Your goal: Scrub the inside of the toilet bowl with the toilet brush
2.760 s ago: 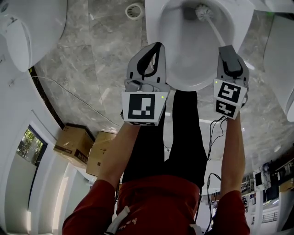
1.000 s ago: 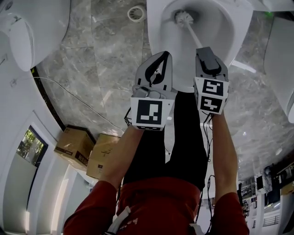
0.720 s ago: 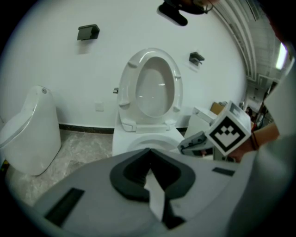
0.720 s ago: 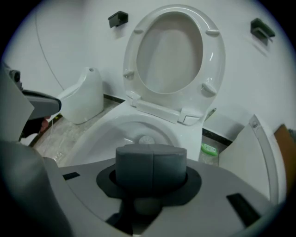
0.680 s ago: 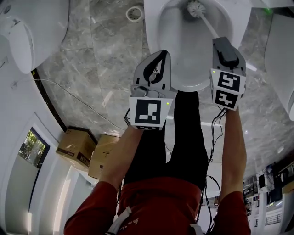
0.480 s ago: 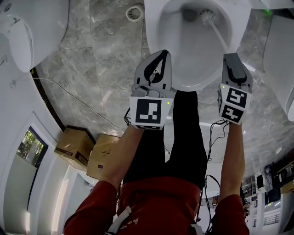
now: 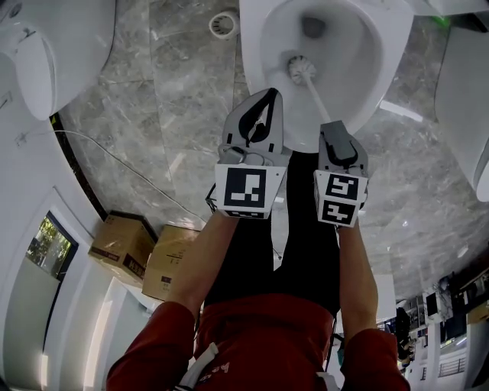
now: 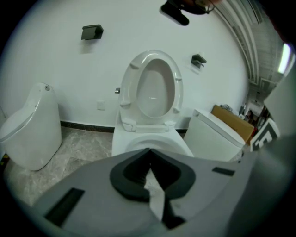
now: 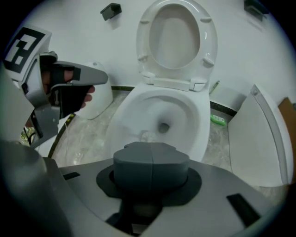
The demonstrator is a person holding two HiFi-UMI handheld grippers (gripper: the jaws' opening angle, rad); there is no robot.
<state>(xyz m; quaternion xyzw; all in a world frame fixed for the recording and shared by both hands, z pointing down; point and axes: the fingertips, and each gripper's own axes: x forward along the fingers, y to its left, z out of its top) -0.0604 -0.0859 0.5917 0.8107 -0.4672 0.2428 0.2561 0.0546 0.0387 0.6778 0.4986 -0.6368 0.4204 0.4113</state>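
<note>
Toilet bowl [image 7: 359, 46]: white, open, at the top of the head view; seat and lid [image 9: 175, 34] raised upright against the wall.

Toilet brush [image 7: 299, 69]: bristle head inside the bowl, on the near-left inner wall, short of the drain hole; white handle slants back to the right gripper. In the right gripper view only the head [image 9: 147, 136] shows, just past the jaw tips.

Right gripper [image 7: 334, 128]: jaws clamped on the brush handle, over the bowl's front rim.

Left gripper [image 7: 266, 99]: jaws closed tip to tip, nothing between them – held beside the right gripper, off the bowl's front-left edge.

Surroundings: grey marble floor [image 7: 176, 99]; round floor drain [image 7: 224, 23]; two cardboard boxes [image 7: 121, 243]; further white toilets to either side [image 7: 46, 53].
</note>
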